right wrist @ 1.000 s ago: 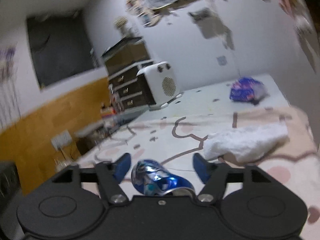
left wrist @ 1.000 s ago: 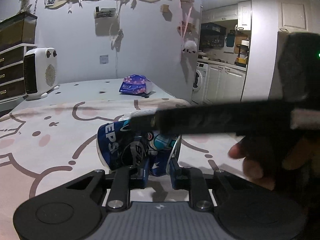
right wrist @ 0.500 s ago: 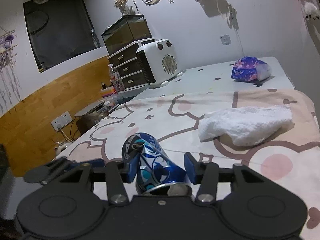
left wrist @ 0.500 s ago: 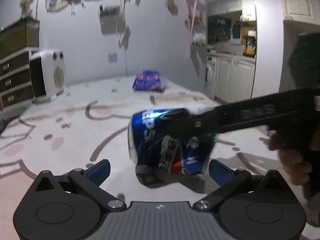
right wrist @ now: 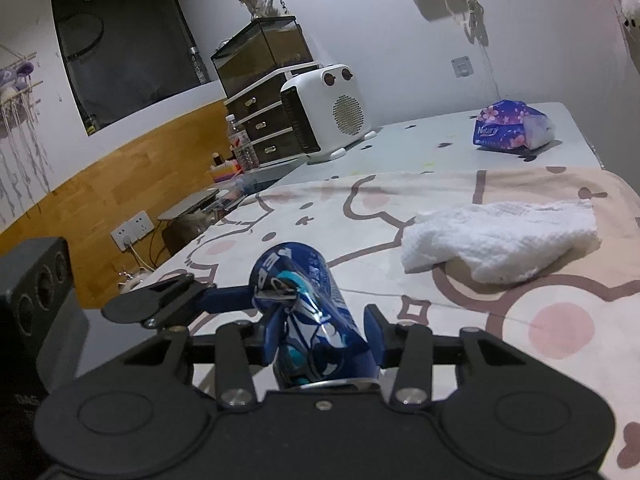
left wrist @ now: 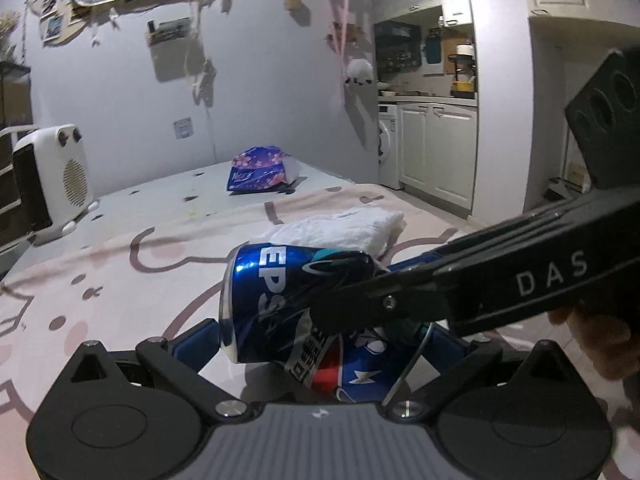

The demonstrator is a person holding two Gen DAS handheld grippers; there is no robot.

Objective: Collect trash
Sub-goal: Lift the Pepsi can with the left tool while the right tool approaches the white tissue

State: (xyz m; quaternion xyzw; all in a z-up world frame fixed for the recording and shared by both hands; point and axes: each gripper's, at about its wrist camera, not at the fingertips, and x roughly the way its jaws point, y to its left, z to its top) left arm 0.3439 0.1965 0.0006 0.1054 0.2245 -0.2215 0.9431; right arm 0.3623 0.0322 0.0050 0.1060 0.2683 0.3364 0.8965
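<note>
A white fan heater is standing at the far left of the table, on the pale grey surface. To the heater's right, near the back wall, a purple floral tissue pack is lying on that same surface. Nearer than the heater, a cartoon-print cloth is covering the table, and a crumpled white towel is resting on it. Behind the heater, a dark drawer unit is standing with a glass tank sitting on top. Left of the heater, a clear plastic bottle is standing upright.
</note>
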